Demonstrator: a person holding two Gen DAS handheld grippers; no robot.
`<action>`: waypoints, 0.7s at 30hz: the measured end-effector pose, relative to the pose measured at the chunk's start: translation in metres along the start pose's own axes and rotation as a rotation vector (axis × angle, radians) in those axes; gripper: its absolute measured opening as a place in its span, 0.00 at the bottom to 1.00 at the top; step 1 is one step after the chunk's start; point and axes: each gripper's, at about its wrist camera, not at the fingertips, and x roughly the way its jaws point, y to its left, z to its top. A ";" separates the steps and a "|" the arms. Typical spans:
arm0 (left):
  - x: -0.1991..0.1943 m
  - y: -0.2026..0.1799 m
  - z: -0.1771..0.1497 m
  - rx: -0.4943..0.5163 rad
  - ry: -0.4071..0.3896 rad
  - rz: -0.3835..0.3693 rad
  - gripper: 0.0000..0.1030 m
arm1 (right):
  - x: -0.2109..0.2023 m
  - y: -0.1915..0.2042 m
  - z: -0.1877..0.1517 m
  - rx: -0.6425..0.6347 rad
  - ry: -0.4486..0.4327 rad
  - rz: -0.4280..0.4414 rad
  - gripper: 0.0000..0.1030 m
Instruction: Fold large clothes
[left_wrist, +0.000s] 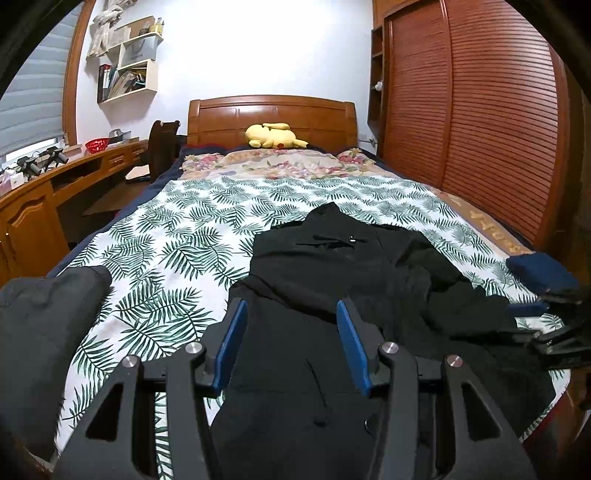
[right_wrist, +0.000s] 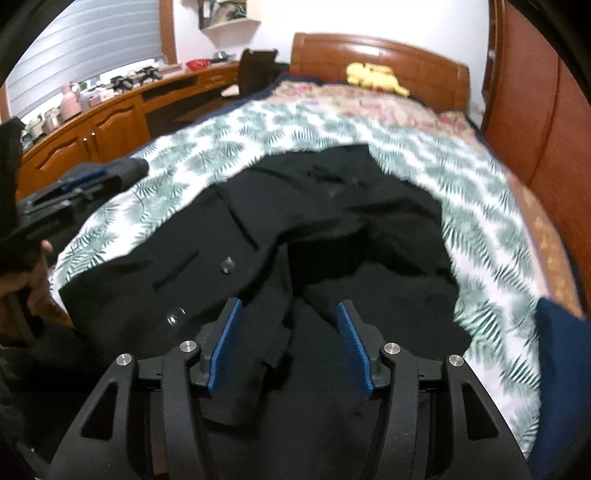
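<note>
Below both open grippers, black coat (left_wrist: 332, 266), rumpled

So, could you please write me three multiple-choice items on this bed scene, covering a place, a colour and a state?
1. Where does the yellow plush toy lie?
A. against the headboard
B. on the desk
C. on the black coat

2. What colour are the pads of the left gripper?
A. red
B. blue
C. white

3. How does the right gripper stand?
A. shut on the coat
B. shut on a pillow
C. open, holding nothing

Answers:
1 A, the toy rests at the head of the bed, by the wooden board.
2 B, both pads show blue.
3 C, its jaws stand apart above the black coat, with nothing between them.
</note>
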 end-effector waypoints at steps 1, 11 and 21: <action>0.001 -0.002 -0.001 0.005 0.003 -0.001 0.48 | 0.006 -0.002 -0.004 0.010 0.012 0.008 0.53; 0.007 -0.013 -0.004 0.029 0.025 -0.003 0.48 | 0.055 0.003 -0.034 0.071 0.116 0.141 0.51; 0.010 -0.025 -0.009 0.052 0.048 -0.026 0.48 | 0.020 0.012 -0.054 0.056 0.072 0.252 0.05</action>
